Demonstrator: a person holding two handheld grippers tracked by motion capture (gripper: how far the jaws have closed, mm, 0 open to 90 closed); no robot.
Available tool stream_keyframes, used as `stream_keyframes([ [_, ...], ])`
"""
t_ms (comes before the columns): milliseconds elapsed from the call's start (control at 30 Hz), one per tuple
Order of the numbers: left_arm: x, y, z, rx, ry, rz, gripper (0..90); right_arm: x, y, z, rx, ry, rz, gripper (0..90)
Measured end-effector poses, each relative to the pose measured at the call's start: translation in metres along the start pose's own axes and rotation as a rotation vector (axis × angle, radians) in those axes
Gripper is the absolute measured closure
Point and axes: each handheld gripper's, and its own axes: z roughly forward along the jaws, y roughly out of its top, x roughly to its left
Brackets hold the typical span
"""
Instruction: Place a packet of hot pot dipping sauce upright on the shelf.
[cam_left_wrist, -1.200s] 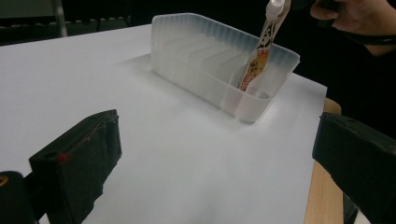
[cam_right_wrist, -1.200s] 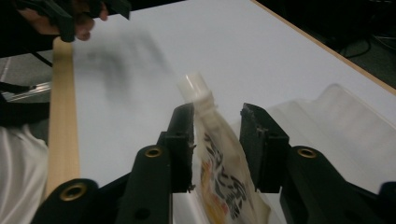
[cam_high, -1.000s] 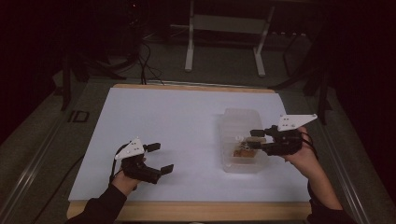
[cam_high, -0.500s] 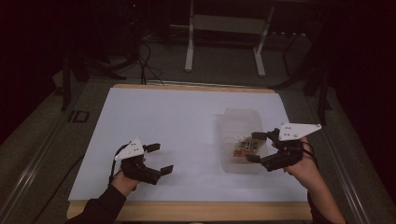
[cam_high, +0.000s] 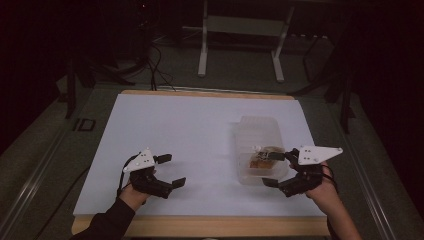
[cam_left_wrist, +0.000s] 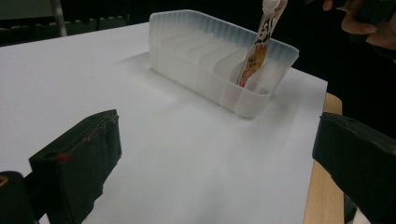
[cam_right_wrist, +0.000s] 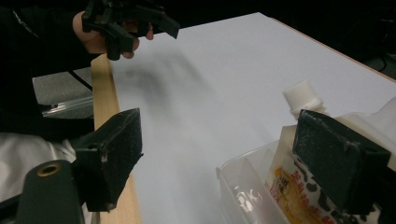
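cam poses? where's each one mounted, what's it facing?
High view: above the person's side, looking forward and down on the table; both forearms, left tongs, right tongs.
Left gripper view: on the left tongs, facing the clear bin; own jaws.
Right gripper view: on the right tongs, facing the left tongs; own jaws.
Shared: the pouch.

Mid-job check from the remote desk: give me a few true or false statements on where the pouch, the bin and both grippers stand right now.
1. The spouted pouch stands in the clear divided bin. True.
2. The right gripper is clamped on the pouch. False: its jaws have just been opening and stand wide, nothing pressed between them.
3. The left gripper is open, away from the bin. True.
4. The bin lies tipped on its side. False: it sits upright on the white table.
5. The pouch sits in the bin's far end. False: it is at the end nearest the person.
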Motion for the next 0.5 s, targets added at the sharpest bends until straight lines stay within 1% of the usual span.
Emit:
stream_keyframes([
  [100, 0.0, 0.0, 0.0, 0.003, 0.0, 0.004, 1.6, 0.004, -0.008, 0.0, -0.01, -0.005, 0.005, 15.9],
  [133, 0.0, 0.0, 0.0, 0.004, 0.0, 0.004, 1.6, 0.004, -0.01, -0.001, -0.012, 0.001, 0.014, 15.9],
  [167, 0.0, 0.0, 0.0, 0.004, 0.0, 0.004, 1.6, 0.005, -0.012, -0.001, -0.01, 0.005, 0.019, 15.9],
  [233, -0.001, 0.0, 0.0, 0.003, 0.0, 0.005, 1.6, 0.007, -0.016, 0.0, -0.006, -0.002, 0.021, 15.9],
  [367, -0.001, 0.0, 0.001, 0.005, -0.001, 0.005, 1.6, 0.011, -0.027, 0.004, -0.003, 0.007, 0.033, 15.9],
  [433, -0.001, -0.001, 0.001, 0.007, -0.003, 0.004, 1.6, 0.012, -0.031, 0.006, 0.003, 0.003, 0.042, 15.9],
  [500, -0.001, -0.001, 0.001, 0.005, -0.003, 0.007, 1.6, 0.012, -0.033, 0.007, 0.007, -0.01, 0.04, 16.1],
])
